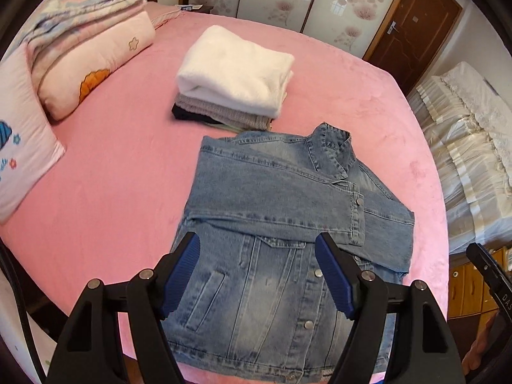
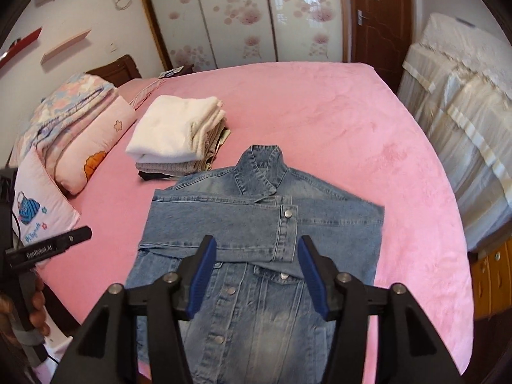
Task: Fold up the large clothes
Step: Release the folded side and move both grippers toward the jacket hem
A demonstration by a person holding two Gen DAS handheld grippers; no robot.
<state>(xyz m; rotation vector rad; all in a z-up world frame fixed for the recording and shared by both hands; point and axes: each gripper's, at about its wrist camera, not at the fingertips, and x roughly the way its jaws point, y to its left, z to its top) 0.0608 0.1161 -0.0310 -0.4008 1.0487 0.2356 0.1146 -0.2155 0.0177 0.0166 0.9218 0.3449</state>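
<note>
A pink bed [image 1: 121, 172] fills most of both views and carries everything else. Nearest on it lies the denim jacket [image 1: 275, 224], front side up, collar toward the far end, with both sleeves folded across the chest so that one cuff with its metal button rests over the other sleeve; the hem reaches the near edge of the bed. At the far left a folded floral quilt [image 1: 83, 9] sits on a pink quilt roll [image 1: 96, 60], and a pink pillow [image 1: 22, 131] leans just beside them on the near side. Beyond the jacket, near its left shoulder, is a stack of folded clothes [image 1: 233, 76]: a white fleecy piece on top, grey knit under it, something dark at the bottom. No boxes or baskets hold anything; all lies bare on the sheet.

The left gripper [image 1: 257, 275] hangs above the jacket's lower front, blue pads spread wide, gripping nothing. The right gripper [image 2: 254, 276] hovers over the button placket, likewise spread wide with nothing between its fingers.
</note>
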